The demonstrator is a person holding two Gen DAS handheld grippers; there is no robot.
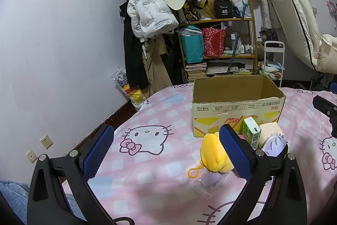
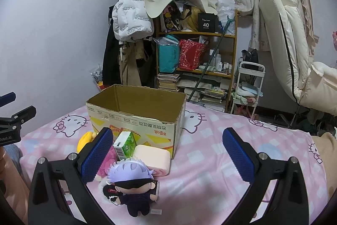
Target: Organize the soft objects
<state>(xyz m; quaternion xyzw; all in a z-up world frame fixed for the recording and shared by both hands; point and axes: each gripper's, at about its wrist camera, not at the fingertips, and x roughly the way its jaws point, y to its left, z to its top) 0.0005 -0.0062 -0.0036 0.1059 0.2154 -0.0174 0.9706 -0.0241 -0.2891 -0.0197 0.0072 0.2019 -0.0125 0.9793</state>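
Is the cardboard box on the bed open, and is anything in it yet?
Open: the cardboard box has no flaps over its top, and the inner walls show bare. Its floor is hidden, so cannot tell if it is empty.

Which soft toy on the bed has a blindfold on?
The doll with pale purple hair, nearest the right camera. A black band covers its eyes. The yellow plush and pink plush behind it show none.

white puffer jacket (image 1: 147, 5) hanging | wooden shelf (image 1: 231, 20) cluttered | red bag (image 2: 191, 54) | white cart (image 2: 248, 85)
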